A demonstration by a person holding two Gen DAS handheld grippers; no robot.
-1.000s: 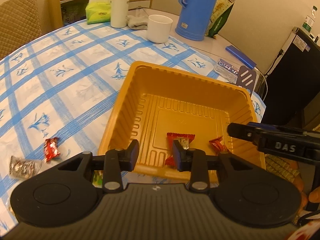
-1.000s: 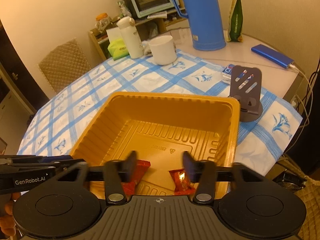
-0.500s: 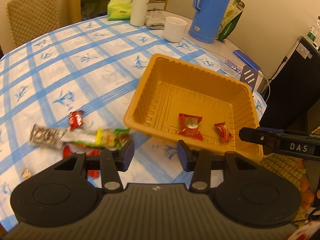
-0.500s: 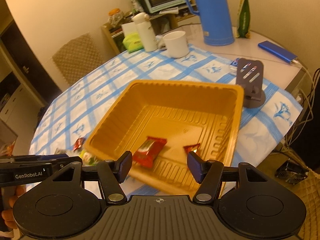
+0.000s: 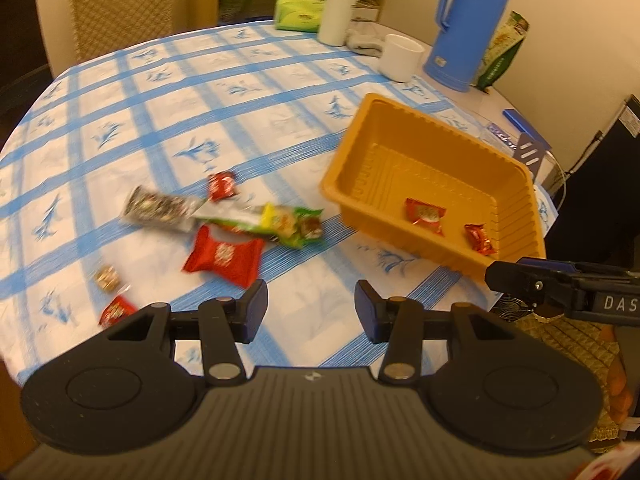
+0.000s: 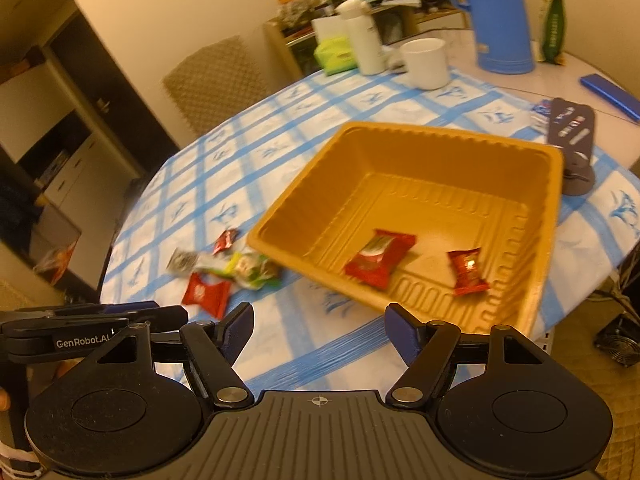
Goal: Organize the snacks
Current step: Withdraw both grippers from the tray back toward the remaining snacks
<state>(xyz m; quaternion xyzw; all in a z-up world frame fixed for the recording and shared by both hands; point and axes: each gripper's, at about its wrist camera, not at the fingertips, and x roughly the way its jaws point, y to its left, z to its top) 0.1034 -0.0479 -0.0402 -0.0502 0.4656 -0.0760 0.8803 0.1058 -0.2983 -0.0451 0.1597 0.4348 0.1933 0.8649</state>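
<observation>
An orange plastic tray [image 5: 400, 124] [image 6: 552, 184] sits on the blue-checked tablecloth and holds two red snack packets [image 5: 424, 214] [image 5: 478, 238], also seen in the right wrist view [image 6: 378, 256] [image 6: 466, 272]. Several loose snacks lie left of the tray: a large red packet [image 5: 224, 256] [image 6: 206, 294], a green-yellow bar [image 5: 280, 222], a silver packet [image 5: 160, 210], a small red one [image 5: 221, 185]. My left gripper [image 5: 311, 310] is open and empty, near the table's front edge. My right gripper [image 6: 319, 334] is open and empty, in front of the tray.
At the table's far side stand a blue thermos jug [image 5: 466, 28], a white mug [image 5: 400, 58], a white bottle [image 5: 338, 8], a green tissue pack [image 5: 300, 16] and a snack bag [image 5: 502, 52]. A dark phone stand [image 6: 572, 140] stands right of the tray. A chair [image 5: 120, 8] is behind.
Both grippers have pulled back and up from the tray and opened wider. The loose snacks on the cloth have come into view.
</observation>
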